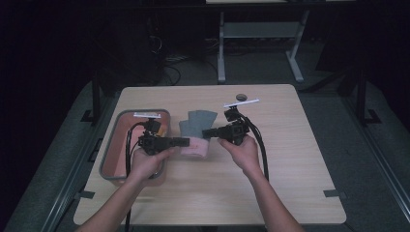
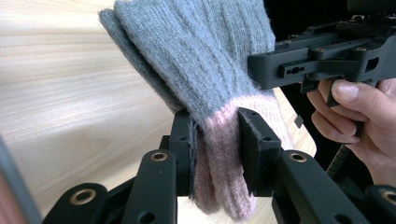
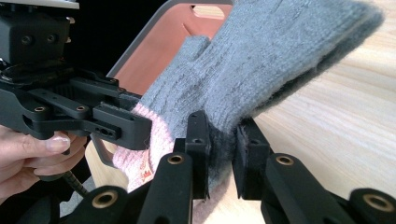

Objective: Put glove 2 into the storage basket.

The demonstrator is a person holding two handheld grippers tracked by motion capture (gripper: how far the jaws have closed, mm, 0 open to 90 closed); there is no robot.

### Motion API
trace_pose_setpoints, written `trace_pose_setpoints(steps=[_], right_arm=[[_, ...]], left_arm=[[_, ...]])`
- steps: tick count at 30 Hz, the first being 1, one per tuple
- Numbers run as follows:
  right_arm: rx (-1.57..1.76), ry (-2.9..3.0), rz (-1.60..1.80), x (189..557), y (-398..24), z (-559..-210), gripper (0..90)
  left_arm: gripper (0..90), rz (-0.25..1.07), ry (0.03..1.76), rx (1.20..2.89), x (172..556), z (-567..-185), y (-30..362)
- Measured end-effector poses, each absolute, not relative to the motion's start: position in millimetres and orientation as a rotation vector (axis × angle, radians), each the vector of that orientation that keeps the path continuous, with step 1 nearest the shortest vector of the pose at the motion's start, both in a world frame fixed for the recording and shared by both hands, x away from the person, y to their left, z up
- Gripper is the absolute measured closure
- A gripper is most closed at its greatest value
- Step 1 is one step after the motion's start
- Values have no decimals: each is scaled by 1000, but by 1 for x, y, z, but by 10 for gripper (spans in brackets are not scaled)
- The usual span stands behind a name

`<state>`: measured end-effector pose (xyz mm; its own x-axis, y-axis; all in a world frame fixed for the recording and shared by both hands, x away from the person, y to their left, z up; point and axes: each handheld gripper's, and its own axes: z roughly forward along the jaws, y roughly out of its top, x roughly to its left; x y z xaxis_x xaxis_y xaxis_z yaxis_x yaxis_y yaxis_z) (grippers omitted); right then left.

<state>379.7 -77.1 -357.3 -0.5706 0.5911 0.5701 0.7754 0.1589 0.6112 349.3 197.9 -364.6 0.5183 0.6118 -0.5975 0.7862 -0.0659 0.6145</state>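
1. Grey knit glove (image 1: 197, 126) with a pink cuff (image 1: 197, 147) is held between both grippers, above the wooden table (image 1: 270, 164), just right of the tray.
2. My left gripper (image 1: 186, 141) is clamped on the pink cuff; in the left gripper view, the pads squeeze the cuff (image 2: 219, 154).
3. My right gripper (image 1: 207, 133) is clamped on the grey knit close to the cuff line (image 3: 222, 140).
4. Jaws point toward each other, close together.
5. Grey-rimmed tray (image 1: 116, 126) with a reddish floor sits at table left, under my left hand (image 1: 150, 162).
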Motion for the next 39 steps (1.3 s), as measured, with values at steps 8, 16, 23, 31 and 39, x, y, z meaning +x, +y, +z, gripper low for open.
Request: trace_pose_setpoints(steps=[8,16,23,31,39], right_arm=[[-1302,-2233,-1382,385,-65,-355,780],[-1270,-2249,-1387,389,-55,-349,779],[-1246,-2269,-1392,393,-44,-343,779],[-1213,-2289,-1386,397,-29,-337,779],[-1192,-2287,-1378,402,-16,-332,779]], left_arm=[[689,-208,1177,1753,348,-360,211],[690,-195,1184,1751,349,-354,221],[690,-182,1187,1748,349,-348,231],[691,-164,1200,1735,347,-344,244],[691,-147,1214,1726,347,-339,256]])
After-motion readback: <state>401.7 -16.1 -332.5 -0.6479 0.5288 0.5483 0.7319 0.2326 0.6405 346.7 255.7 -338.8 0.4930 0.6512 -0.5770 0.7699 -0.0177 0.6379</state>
